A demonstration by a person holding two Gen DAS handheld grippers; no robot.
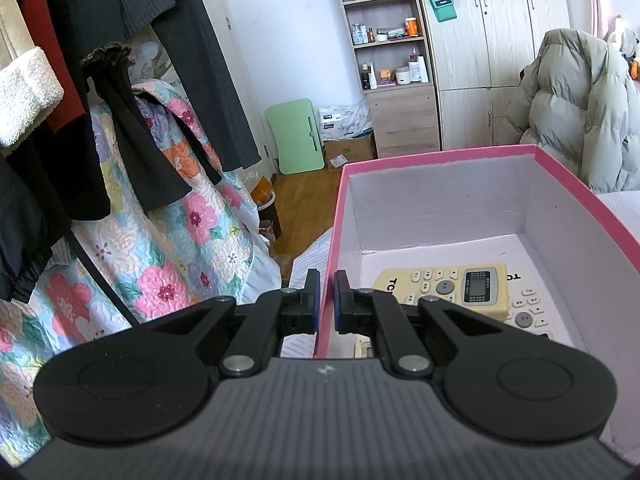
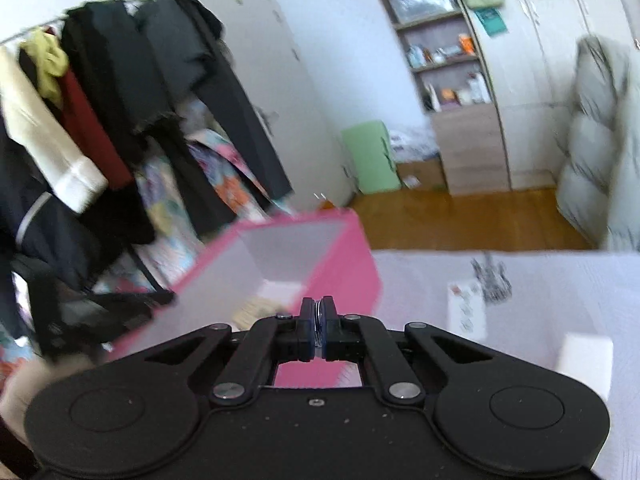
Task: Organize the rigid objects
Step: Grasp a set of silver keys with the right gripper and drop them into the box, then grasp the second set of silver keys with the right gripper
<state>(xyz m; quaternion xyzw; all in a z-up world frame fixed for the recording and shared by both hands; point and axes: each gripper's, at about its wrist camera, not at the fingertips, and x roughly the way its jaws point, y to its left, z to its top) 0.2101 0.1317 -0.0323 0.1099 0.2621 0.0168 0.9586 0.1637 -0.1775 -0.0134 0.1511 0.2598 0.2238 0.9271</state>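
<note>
A pink box (image 1: 440, 158) with a white inside stands on the bed. My left gripper (image 1: 326, 280) is shut on the box's left wall, one finger outside and one inside. Inside lie a yellowed remote control (image 1: 444, 286) and a white remote (image 1: 528, 308) beside it. In the blurred right wrist view the pink box (image 2: 352, 256) is ahead and left. My right gripper (image 2: 318, 310) is shut on a thin, silvery ring-like object (image 2: 318, 320) held just in front of the box's near right wall.
Clothes hang on a rack (image 1: 120, 80) at the left over a floral quilt (image 1: 168, 240). A puffy coat (image 1: 580, 108) is at the right. On the white bed cover lie a paper card (image 2: 466, 308), a dark metal item (image 2: 490, 276) and a white block (image 2: 584, 360).
</note>
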